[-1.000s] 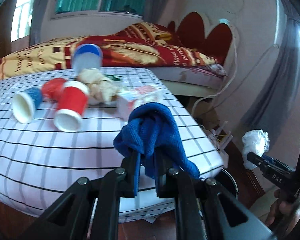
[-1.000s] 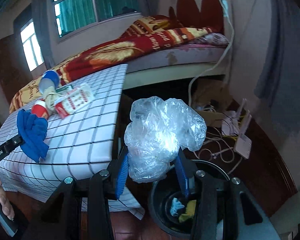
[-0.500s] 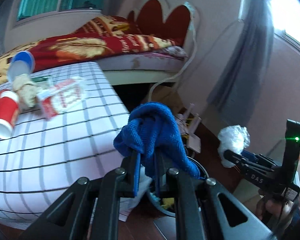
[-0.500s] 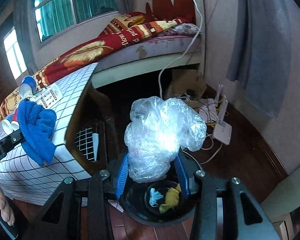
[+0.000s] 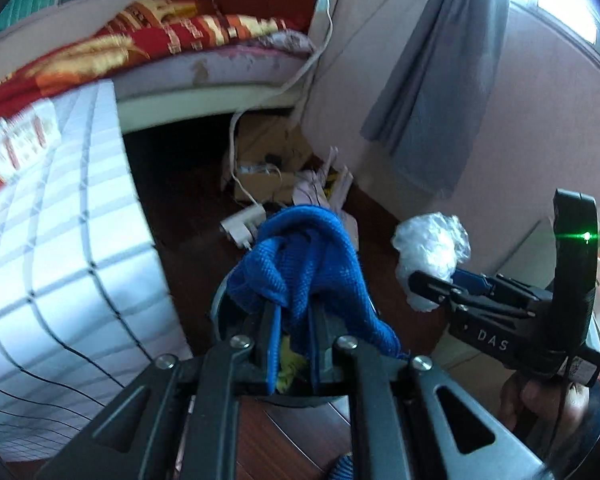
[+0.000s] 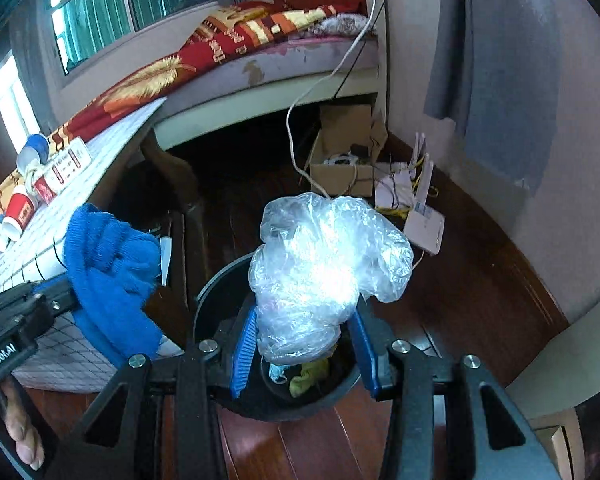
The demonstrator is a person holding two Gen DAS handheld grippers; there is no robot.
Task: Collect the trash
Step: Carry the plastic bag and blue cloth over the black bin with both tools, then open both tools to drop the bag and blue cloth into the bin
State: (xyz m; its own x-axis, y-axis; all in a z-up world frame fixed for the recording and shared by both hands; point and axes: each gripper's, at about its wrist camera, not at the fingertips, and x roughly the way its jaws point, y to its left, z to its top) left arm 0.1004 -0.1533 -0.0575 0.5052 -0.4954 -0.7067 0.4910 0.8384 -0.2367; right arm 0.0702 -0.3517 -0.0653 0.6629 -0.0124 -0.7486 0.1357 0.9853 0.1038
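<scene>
My left gripper (image 5: 292, 332) is shut on a blue cloth (image 5: 300, 268) and holds it above the black trash bin (image 5: 220, 312) on the floor. The cloth also shows in the right wrist view (image 6: 108, 276). My right gripper (image 6: 304, 344) is shut on a crumpled clear plastic bag (image 6: 324, 268), held over the same bin (image 6: 220, 280), which holds yellow and pale blue scraps. The bag (image 5: 432, 248) shows at the right of the left wrist view.
The checked table (image 6: 24, 248) stands left of the bin with red and blue paper cups (image 6: 18, 212) and a red-and-white packet (image 6: 60, 172). A cardboard box (image 6: 340, 160), a router (image 6: 424, 220) and cables lie on the floor beyond. A bed (image 6: 260, 40) is behind.
Both grippers have swung right and down from the table toward the bin. The cloth and the bag are now above the bin's mouth. Both grips are unchanged.
</scene>
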